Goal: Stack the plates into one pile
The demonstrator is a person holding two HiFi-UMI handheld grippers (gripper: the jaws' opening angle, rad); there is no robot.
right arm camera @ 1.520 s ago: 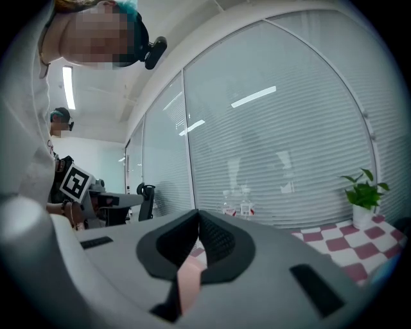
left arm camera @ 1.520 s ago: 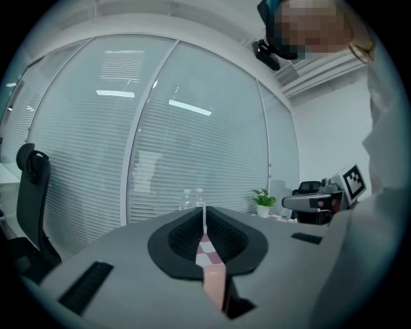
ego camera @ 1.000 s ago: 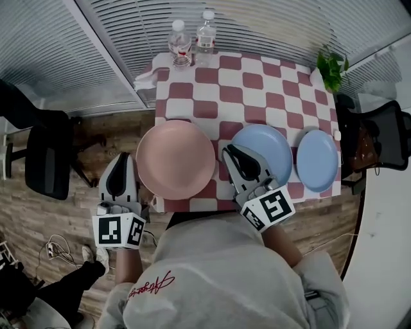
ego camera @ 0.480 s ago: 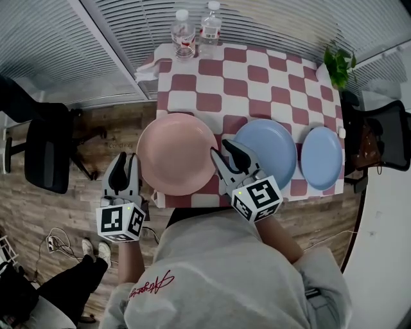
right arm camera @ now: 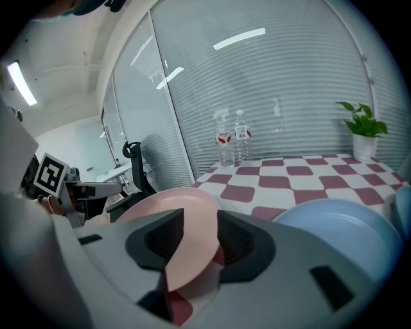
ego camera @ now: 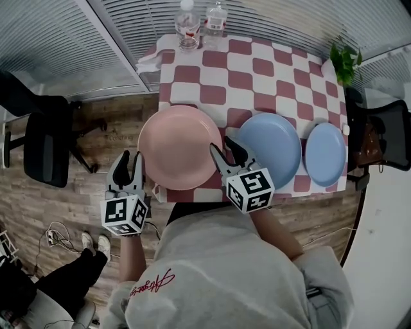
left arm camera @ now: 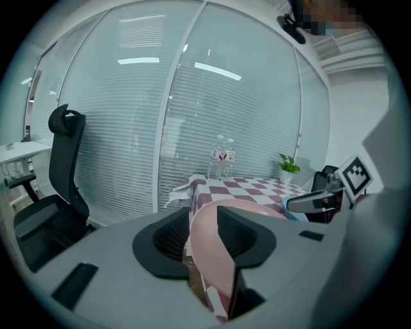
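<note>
A pink plate (ego camera: 178, 146) lies at the near left of the checkered table (ego camera: 257, 74), its left rim over the table's edge. A large blue plate (ego camera: 271, 149) lies right of it, then a small blue plate (ego camera: 325, 154). My left gripper (ego camera: 128, 162) is at the pink plate's left rim and my right gripper (ego camera: 223, 149) at its right rim. Both sets of jaws have just been opening and stand open. In the left gripper view the pink rim (left arm camera: 213, 254) shows in the gap of the left gripper (left arm camera: 204, 220). In the right gripper view the pink plate (right arm camera: 168, 207) runs between the jaws of the right gripper (right arm camera: 200, 239), apart from the pads.
Two water bottles (ego camera: 187, 18) (ego camera: 216, 14) stand at the table's far edge, with a potted plant (ego camera: 345, 59) at the far right corner. A black office chair (ego camera: 40, 142) stands left on the wood floor, another chair (ego camera: 385, 136) right. Cables (ego camera: 54, 247) lie on the floor.
Both grippers were shut and have opened. Both have sunk toward the pink plate; the right one has shifted left from the large blue plate to the pink plate's right rim.
</note>
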